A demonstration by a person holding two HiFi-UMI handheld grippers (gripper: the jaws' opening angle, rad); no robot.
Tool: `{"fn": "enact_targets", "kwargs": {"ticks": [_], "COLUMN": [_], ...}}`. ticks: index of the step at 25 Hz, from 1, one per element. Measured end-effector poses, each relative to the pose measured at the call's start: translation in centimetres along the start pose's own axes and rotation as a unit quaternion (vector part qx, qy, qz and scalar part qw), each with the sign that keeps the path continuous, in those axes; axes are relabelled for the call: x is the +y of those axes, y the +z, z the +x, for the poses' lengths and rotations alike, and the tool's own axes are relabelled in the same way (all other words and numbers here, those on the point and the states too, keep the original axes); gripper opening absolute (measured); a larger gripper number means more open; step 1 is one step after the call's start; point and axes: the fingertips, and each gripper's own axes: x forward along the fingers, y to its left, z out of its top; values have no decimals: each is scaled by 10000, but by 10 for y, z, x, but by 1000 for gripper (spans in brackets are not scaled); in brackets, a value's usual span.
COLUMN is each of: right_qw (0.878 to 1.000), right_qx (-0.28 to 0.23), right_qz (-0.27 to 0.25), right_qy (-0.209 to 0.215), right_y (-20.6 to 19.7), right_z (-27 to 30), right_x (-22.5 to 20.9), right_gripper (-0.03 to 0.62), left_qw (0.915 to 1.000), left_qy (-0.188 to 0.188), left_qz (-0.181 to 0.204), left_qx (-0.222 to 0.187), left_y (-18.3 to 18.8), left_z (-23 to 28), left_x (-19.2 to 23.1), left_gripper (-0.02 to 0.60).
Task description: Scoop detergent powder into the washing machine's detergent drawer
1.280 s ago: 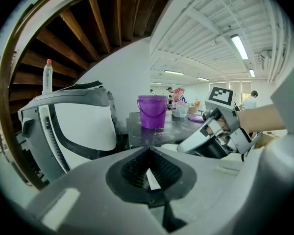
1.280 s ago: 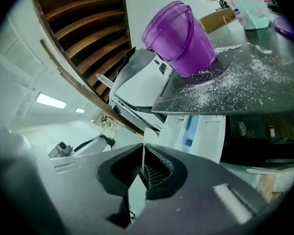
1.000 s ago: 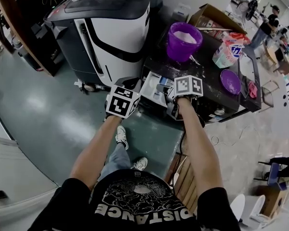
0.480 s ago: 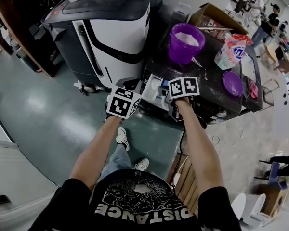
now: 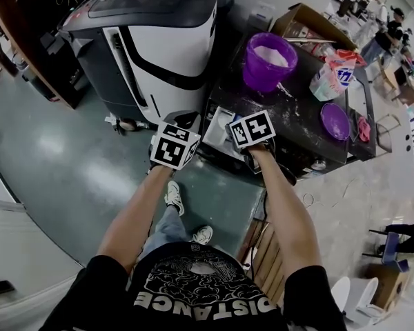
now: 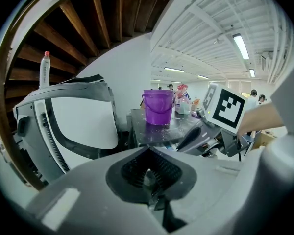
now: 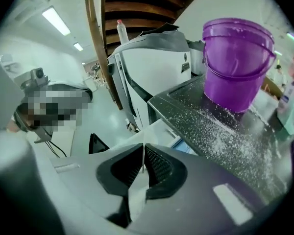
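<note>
Plainly, left gripper (image 6: 149, 177) and right gripper (image 7: 143, 168) are clenched on nothing beside the pulled-out drawer (image 5: 217, 125); powder (image 5: 270, 52) waits in the purple bucket (image 5: 259, 76) (farther back), so reach there first, jaws opened.

A clear bottle with a red cap (image 6: 45, 68) stands upright atop a grey-and-white machine (image 5: 159, 40). A cardboard box (image 5: 307, 23) sits near the wall; a blue chair (image 5: 398, 243) stands well apart.

Bucket (image 5: 260, 74) and drawer (image 5: 217, 127) are smooth plastic; the tabletop (image 5: 297, 112) looks gritty.
</note>
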Motion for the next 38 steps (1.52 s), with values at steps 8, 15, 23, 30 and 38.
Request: {"fn": "enact_targets", "kwargs": {"ticks": [8, 15, 23, 30, 38], "right_qw": [9909, 9674, 9261, 8845, 8937], "right_qx": [186, 192, 211, 241, 41], "right_qz": [-1263, -2410, -3514, -4291, -4076], "right_qy": [-427, -761, -1354, -1814, -1872], "right_y": [2, 5, 8, 9, 8], "right_z": [0, 0, -3, -8, -17], "right_x": [5, 15, 15, 16, 11], "right_gripper": [40, 40, 38, 38, 38], "left_qw": [10000, 10000, 9999, 9998, 9996], "left_qy": [23, 46, 92, 162, 239], "left_qz": [-17, -34, -50, -3, -2], "left_qx": [7, 4, -10, -65, -122], "left_y": [-2, -4, -5, 1, 6], "left_z": [-3, -7, -14, -20, -23], "left_x": [2, 3, 4, 2, -7], "left_gripper": [0, 0, 0, 0, 0]}}
